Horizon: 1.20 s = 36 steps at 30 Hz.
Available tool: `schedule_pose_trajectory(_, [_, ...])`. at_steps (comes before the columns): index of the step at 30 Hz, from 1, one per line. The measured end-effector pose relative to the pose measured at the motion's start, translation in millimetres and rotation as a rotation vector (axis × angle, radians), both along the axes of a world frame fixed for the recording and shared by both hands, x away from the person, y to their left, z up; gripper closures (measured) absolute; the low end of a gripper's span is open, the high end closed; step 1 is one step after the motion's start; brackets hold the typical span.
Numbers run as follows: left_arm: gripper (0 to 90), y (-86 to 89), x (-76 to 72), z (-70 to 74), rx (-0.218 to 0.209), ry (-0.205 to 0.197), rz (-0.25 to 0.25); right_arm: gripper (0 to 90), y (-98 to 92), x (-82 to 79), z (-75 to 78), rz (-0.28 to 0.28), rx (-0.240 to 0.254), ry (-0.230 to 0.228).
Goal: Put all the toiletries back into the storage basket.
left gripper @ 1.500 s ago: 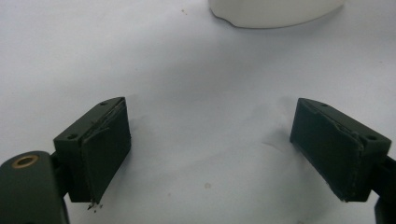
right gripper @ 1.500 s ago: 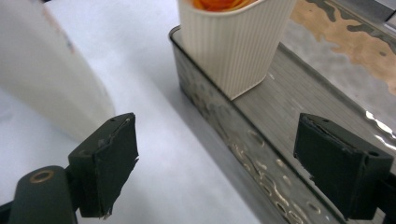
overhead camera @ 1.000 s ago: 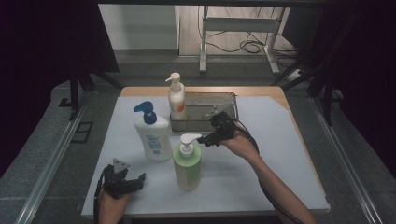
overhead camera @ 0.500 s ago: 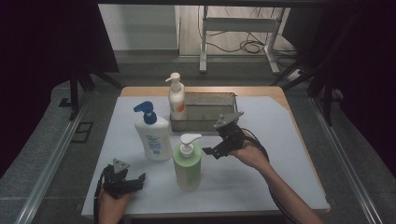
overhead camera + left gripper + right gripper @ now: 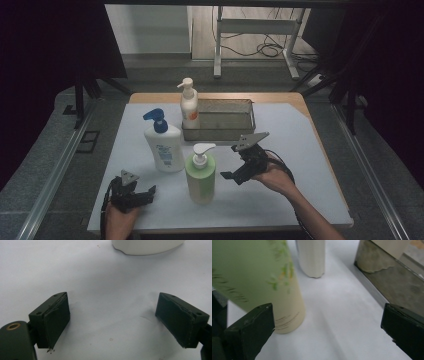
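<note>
A green pump bottle with a white pump stands at the front middle of the white table. My right gripper is just to its right, low over the table, open, with nothing between its jaws. In the right gripper view the green bottle stands beside the left jaw of that gripper, outside the gap. My left gripper rests open near the front left edge. Between its jaws is bare table, and the white bottle's base lies farther ahead.
A white bottle with a blue pump stands left of the green one. A metal mesh basket at the back holds a cream pump bottle in its left end. The basket wall lies close to the right gripper's right jaw.
My right gripper has come down and toward the near edge, from beside the basket to a spot right of the green bottle. The left gripper has stayed put.
</note>
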<state>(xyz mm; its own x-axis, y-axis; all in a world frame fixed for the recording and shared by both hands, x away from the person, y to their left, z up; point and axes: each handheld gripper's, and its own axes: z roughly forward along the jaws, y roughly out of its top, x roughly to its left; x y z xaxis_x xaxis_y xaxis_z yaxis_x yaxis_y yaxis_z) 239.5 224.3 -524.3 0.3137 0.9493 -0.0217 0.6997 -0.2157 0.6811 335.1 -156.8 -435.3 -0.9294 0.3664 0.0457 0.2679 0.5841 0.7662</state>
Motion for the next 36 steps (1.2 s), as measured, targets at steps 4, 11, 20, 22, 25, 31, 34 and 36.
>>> schedule_pose_trajectory(4, [11.9, 0.0, 0.0, 0.0, 0.0, 0.0, 0.0, 0.0, 0.9, -8.2, -1.5, 0.02, 0.006, 0.003])
schedule_pose_trajectory(11, [12.0, 0.0, 0.0, 0.0, -0.001, 0.0, 0.0, 0.0, 1.9, -17.2, -6.0, 0.035, 0.014, 0.006])
schedule_pose_trajectory(20, [12.0, 0.0, 0.0, 0.0, 0.0, 0.0, 0.0, 0.0, 9.3, -29.1, -8.1, 0.067, 0.031, 0.014])
schedule_pose_trajectory(22, [12.0, 0.0, 0.0, 0.1, 0.0, 0.001, -0.001, 0.0, 10.6, -30.7, -7.4, 0.07, 0.032, 0.009])
schedule_pose_trajectory(25, [12.0, 0.0, 0.0, 0.0, 0.0, 0.0, 0.0, 0.0, 13.0, -32.8, -6.1, 0.08, 0.034, 0.008])
schedule_pose_trajectory(31, [12.0, 0.0, 0.0, 0.1, -0.001, 0.001, -0.001, 0.0, 19.7, -37.6, -2.7, 0.099, 0.033, 0.011])
schedule_pose_trajectory(34, [12.0, 0.0, 0.0, 0.1, 0.0, 0.001, -0.001, 0.0, 24.1, -39.5, -1.6, 0.098, 0.026, 0.012])
schedule_pose_trajectory(36, [12.0, 0.1, 0.0, 0.1, 0.0, 0.001, -0.001, 0.0, 26.5, -40.0, -1.0, 0.098, 0.026, 0.013])
